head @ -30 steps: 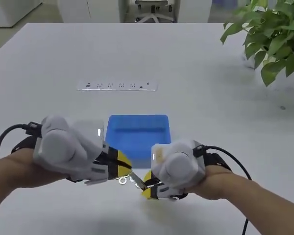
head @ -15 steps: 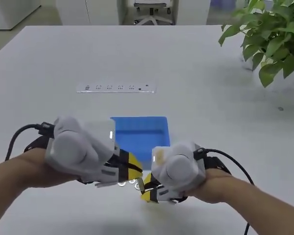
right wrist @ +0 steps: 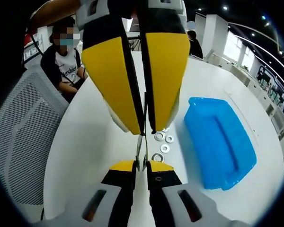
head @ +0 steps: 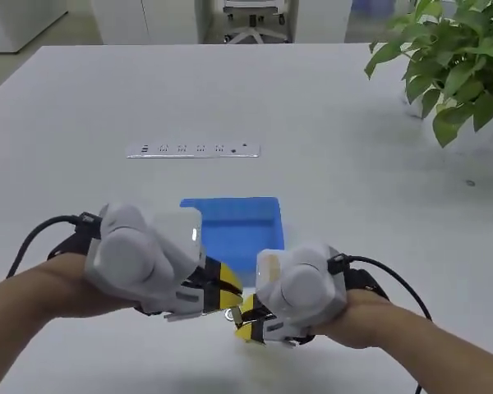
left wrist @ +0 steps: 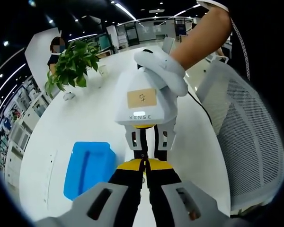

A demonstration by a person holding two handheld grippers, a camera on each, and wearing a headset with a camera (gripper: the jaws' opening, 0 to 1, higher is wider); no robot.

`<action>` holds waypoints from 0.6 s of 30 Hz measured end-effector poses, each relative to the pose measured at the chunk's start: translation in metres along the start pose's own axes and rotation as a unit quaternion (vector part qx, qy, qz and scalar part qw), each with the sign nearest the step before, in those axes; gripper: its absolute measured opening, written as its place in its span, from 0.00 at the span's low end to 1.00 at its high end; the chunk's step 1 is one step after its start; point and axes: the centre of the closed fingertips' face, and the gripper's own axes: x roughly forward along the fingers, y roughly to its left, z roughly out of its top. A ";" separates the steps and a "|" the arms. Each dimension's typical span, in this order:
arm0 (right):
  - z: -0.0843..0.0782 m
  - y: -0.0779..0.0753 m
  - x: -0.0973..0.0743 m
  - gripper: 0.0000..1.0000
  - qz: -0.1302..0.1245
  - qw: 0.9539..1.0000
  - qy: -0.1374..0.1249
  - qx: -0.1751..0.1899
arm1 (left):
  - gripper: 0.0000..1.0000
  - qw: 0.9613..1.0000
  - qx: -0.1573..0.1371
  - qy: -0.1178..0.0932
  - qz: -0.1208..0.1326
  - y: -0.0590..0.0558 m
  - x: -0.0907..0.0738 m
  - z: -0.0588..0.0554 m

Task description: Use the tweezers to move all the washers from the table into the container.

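On the white table, the blue container (head: 238,217) stands just beyond my two grippers. The left gripper (head: 230,283) and the right gripper (head: 245,316) meet tip to tip in front of it. In the right gripper view, my right gripper (right wrist: 142,165) is shut on the thin metal tweezers (right wrist: 141,149). The tweezers run up between the left gripper's (right wrist: 144,130) yellow jaws, which are closed on them. Several washers (right wrist: 159,136) lie beside the tweezers, between them and the container (right wrist: 222,137). The left gripper view has its own jaws (left wrist: 144,163) pressed together, facing the right gripper (left wrist: 143,142).
A white power strip (head: 193,149) lies beyond the container. A potted plant (head: 452,57) stands at the table's far right. A grey mesh chair (right wrist: 23,142) sits at the near edge, with a seated person (right wrist: 66,56) behind it.
My left gripper has moved right until its jaws meet the right gripper's tips, covering the washers in the head view. The right gripper has barely moved.
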 end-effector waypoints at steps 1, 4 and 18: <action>0.000 0.000 0.000 0.11 0.000 1.000 0.001 -0.001 | 0.06 1.000 0.001 -0.002 -0.003 -0.001 0.001 0.001; -0.002 -0.002 -0.003 0.11 -0.003 1.000 0.002 -0.003 | 0.06 1.000 0.003 -0.003 -0.003 0.000 0.001 0.002; -0.003 -0.016 -0.013 0.11 -0.027 1.000 -0.006 -0.005 | 0.05 1.000 0.009 -0.017 -0.004 0.007 0.003 0.011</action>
